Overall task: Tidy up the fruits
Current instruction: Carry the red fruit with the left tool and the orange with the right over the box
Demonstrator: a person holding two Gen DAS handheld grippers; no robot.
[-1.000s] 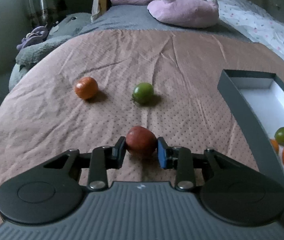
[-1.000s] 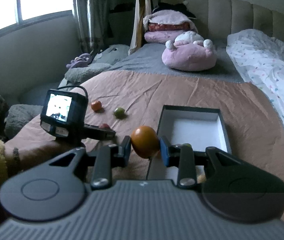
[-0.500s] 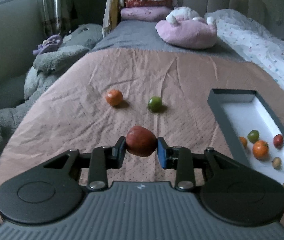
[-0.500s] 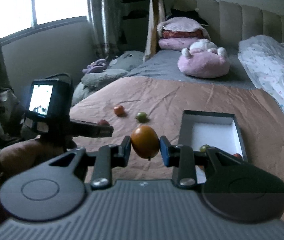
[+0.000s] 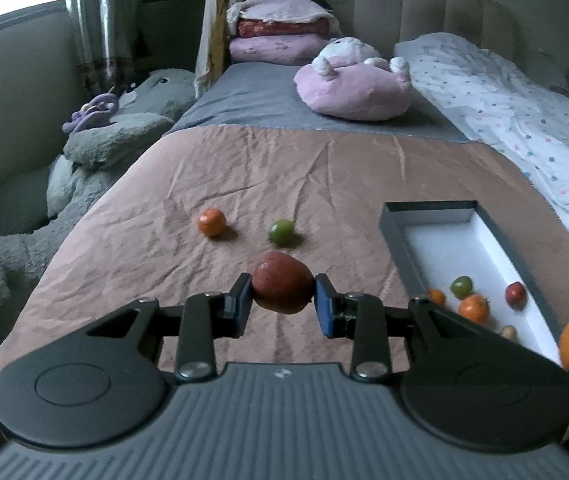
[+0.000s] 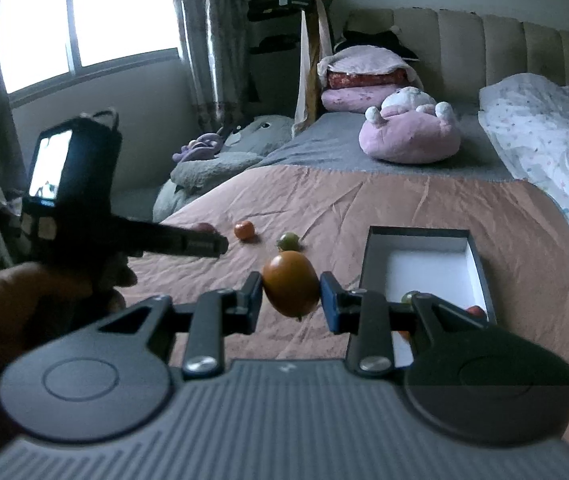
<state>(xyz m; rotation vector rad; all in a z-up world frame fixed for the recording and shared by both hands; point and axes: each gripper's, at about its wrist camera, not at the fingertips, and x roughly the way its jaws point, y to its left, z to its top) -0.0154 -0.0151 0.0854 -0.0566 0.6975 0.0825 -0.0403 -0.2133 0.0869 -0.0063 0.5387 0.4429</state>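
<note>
My left gripper [image 5: 283, 307] is closed on a round dark red fruit [image 5: 283, 288], my right gripper [image 6: 291, 298] on an oval orange fruit [image 6: 291, 283], both in the air above the wrinkled pinkish-brown bedspread [image 5: 244, 184]. They seem light, smooth and easy to bruise, so I hold at the widest part. The open dark box with white inside [image 5: 450, 236] lies to the right in a bedroom.

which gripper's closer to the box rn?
Right. The right gripper, shut on an orange fruit, sits just beside the box at its near-left corner. The left gripper, holding a red fruit, is farther out over the brown bedspread.
</note>
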